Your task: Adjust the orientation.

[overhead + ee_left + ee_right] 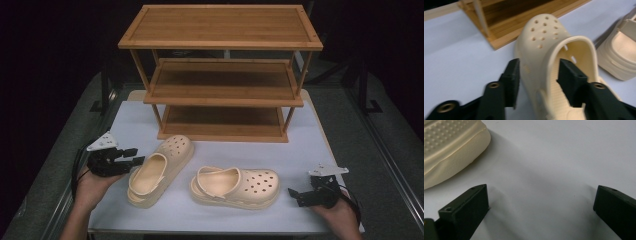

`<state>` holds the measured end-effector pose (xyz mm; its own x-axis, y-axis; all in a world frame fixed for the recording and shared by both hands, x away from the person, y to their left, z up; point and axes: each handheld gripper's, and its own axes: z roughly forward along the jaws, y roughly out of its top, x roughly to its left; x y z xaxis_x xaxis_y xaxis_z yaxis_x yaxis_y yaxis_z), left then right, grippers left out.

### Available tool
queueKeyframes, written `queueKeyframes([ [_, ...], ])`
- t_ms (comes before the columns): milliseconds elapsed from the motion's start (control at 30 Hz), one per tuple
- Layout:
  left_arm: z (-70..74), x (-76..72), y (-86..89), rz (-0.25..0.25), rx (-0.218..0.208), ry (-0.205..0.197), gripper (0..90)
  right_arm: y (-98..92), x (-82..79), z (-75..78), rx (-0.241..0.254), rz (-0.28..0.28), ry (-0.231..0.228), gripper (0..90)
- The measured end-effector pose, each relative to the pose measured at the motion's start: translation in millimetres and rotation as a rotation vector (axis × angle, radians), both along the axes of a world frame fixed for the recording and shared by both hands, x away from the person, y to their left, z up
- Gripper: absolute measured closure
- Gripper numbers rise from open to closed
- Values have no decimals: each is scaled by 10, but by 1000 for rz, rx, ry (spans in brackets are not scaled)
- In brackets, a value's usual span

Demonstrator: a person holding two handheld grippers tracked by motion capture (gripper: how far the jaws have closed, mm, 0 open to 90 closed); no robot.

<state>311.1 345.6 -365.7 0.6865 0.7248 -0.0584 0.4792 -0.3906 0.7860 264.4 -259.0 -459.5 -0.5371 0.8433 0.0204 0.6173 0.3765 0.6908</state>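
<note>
With the left gripper [537, 72] parted astride the left clog's [159, 168] side wall and the right gripper [296, 196] spread empty, the clog could have slipped away if the pads closed only on the soft wall.

Two cream clogs [161, 170] [236, 186] lie upright before the rack.

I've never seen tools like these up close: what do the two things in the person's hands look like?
Each hand holds a black gripper. The left gripper and the right gripper each carry a pale grey three-cornered plate on top and trail a thin black cable toward the wrist. Up close, each has two blocky black jaws; the left one's arms have brass-coloured screw holes. The forearms are bare, with no sleeves in view.
</note>
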Motion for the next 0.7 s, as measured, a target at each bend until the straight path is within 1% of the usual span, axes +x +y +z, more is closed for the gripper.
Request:
queueKeyframes([
  [33, -5, 5, 35, 12, -2, 2, 472, 0, 1, 0, 0, 0, 1, 0],
  [67, -25, 21, 110, 33, 3, 11, 444, 0, 1, 0, 0, 0, 1, 0],
  [100, -47, 31, 157, 52, 13, 10, 419, -1, 2, 0, 1, 0, 2, 0],
  [167, -99, 56, 231, 82, 20, 17, 375, 0, 1, 1, 0, 0, 2, 0],
  [233, -162, 83, 289, 109, 36, 21, 339, 0, 2, 1, 0, 0, 2, 0],
  [300, -257, 126, 340, 147, 64, 36, 285, 2, 2, 1, 0, 0, 2, 0],
  [367, -354, 164, 369, 186, 91, 40, 233, 1, 3, 1, 0, 0, 2, 0],
  [500, -536, 255, 418, 240, 144, 67, 144, 3, 2, 1, 0, -2, 4, 0],
  [533, -577, 277, 423, 248, 164, 71, 129, 2, 3, 1, 0, -2, 4, 0],
  [567, -613, 296, 421, 256, 179, 74, 95, 3, 2, 1, 1, -2, 4, 0],
  [600, -645, 310, 418, 261, 190, 76, 80, 3, 3, 2, 1, -2, 5, 0],
  [700, -735, 350, 399, 261, 215, 79, 79, 2, 4, 3, 0, 0, 4, 0],
])
